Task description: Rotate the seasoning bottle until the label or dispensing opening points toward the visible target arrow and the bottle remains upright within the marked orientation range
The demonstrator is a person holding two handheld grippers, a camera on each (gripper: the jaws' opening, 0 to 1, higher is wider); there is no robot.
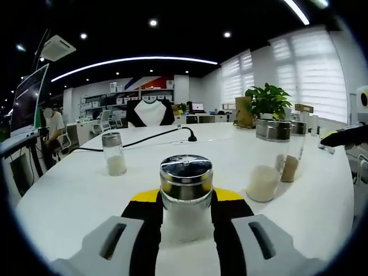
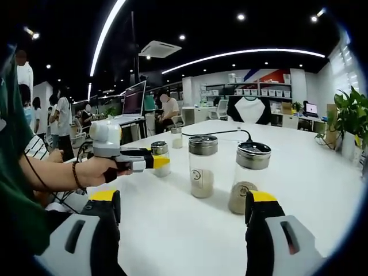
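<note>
I start from the broad white round table (image 1: 69,190) that carries everything. On it, in my left gripper view, stands the short clear glass seasoning bottle with a perforated chrome shaker lid (image 1: 186,195). It sits dead ahead at twelve o'clock, upright, long axis vertical, right between the jaws of my left gripper (image 1: 186,230), whose black pads appear to press on its glass sides. So I judge it pinched, ready to be twisted about that vertical axis. I see no target arrow or label from here.

My right gripper (image 2: 181,224) is spread wide with nothing between its jaws. From it, the held bottle lies at about eleven o'clock, so the left hand (image 2: 100,171) is plainly nearer.

Two tall clear glass jars with steel lids (image 2: 203,165) stand at twelve to one o'clock. One holds pale granules low down, the other brownish ones. A small white-filled shaker (image 1: 114,153) stands at ten o'clock in the left gripper view.
</note>
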